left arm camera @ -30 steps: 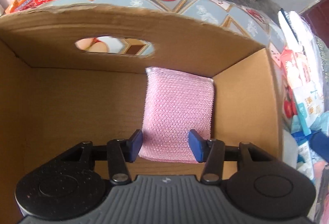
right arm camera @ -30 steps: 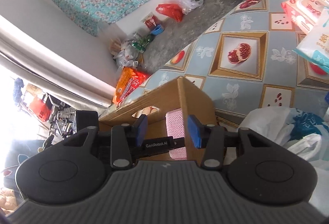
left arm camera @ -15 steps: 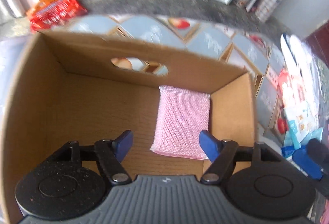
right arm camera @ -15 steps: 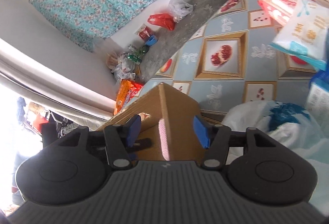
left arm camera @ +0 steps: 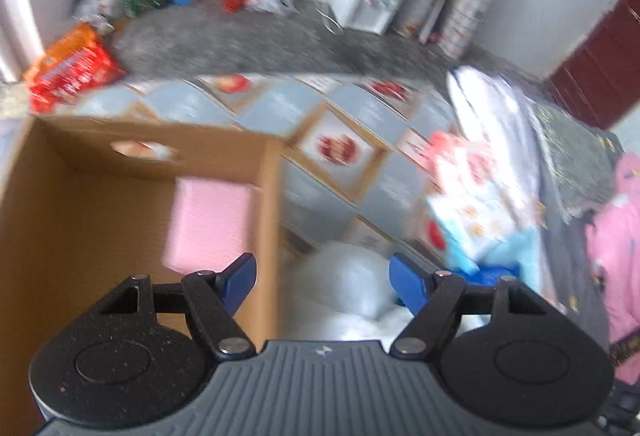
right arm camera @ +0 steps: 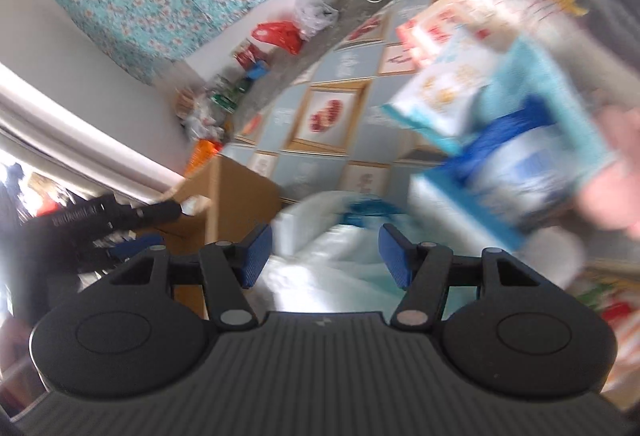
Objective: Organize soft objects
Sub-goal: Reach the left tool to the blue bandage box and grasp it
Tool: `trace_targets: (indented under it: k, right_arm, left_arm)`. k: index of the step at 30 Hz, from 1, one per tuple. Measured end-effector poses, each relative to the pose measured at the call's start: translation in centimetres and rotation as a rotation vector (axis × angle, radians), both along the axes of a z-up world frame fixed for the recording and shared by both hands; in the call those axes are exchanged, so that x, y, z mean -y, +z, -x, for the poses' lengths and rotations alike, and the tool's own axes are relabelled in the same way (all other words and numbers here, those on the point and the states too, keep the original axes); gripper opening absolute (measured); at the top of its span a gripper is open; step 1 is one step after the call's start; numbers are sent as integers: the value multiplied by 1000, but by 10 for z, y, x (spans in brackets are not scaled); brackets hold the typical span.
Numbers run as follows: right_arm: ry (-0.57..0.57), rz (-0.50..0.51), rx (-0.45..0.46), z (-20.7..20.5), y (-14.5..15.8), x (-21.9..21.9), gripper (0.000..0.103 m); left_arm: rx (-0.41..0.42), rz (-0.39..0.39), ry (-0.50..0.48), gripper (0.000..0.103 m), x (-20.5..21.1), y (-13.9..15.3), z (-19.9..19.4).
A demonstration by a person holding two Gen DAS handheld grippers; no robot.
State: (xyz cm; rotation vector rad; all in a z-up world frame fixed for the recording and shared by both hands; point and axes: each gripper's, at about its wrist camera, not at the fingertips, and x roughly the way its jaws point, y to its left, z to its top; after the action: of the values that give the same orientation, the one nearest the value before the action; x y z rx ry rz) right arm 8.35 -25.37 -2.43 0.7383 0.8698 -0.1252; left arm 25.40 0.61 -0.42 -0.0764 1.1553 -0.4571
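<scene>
Both grippers stand open and hold nothing, over the table beside the cardboard box.

The left gripper (left arm camera: 322, 278) has its blue fingers (left arm camera: 239, 278) spread wide with nothing between them; its jaws have just been opening. Ahead and to its left the pink sponge (left arm camera: 208, 226) lies in the far right corner of the cardboard box (left arm camera: 80, 236), leaning on the back wall, free of the gripper. Straight ahead of that gripper lies a white plastic bag (left arm camera: 344, 284), and further right lie soft packs (left arm camera: 468, 211) on the patterned tablecloth (left arm camera: 360, 115). The right gripper (right arm camera: 326, 256) is also parted and bare, its jaws having just been opening, above the white bag (right arm camera: 320, 260). The box corner (right arm camera: 236, 187) sits to its left, blurred blue and white packs (right arm camera: 500, 139) to its right.
</scene>
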Motion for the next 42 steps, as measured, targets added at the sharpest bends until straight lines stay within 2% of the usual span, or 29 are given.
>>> trace_targets:
  k: [3, 6, 10, 13, 15, 16, 19, 24, 27, 30, 34, 39, 42]
  right_arm:
    - [29, 59, -35, 12, -10, 25, 59]
    - [45, 75, -66, 14, -29, 48, 57]
    - [83, 41, -81, 4, -54, 69, 53]
    - [124, -14, -99, -8, -73, 74, 48]
    - [140, -51, -102, -13, -83, 75, 43]
    - [150, -69, -100, -15, -87, 75, 35]
    - [190, -82, -75, -17, -86, 69, 25]
    - [278, -47, -36, -15, -75, 52, 23]
    - [322, -49, -23, -16, -73, 42, 22]
    - [349, -53, -20, -16, -74, 36, 22]
    - [354, -63, -11, -17, -75, 37, 22]
    - [322, -110, 13, -8, -71, 52, 24]
    - [266, -142, 19, 3, -73, 70, 28]
  left_arm:
    - [-87, 72, -42, 74, 32, -12, 13]
    - [-188, 100, -65, 70, 65, -31, 18]
    - [-299, 119, -71, 56, 98, -56, 24]
    - [-341, 119, -74, 55, 112, -66, 27]
    - [-350, 116, -82, 55, 119, -69, 27]
    - [-351, 112, -91, 55, 123, -70, 27]
    - [-358, 92, -122, 55, 135, -72, 25]
    - [-368, 50, -156, 55, 153, -80, 23]
    - [-367, -33, -167, 55, 163, -88, 21]
    - [-364, -105, -178, 49, 168, -96, 21]
    - [-325, -186, -196, 29, 167, -99, 22]
    - [-333, -138, -166, 28, 154, -100, 20]
    - [-319, -130, -167, 26, 152, -96, 22]
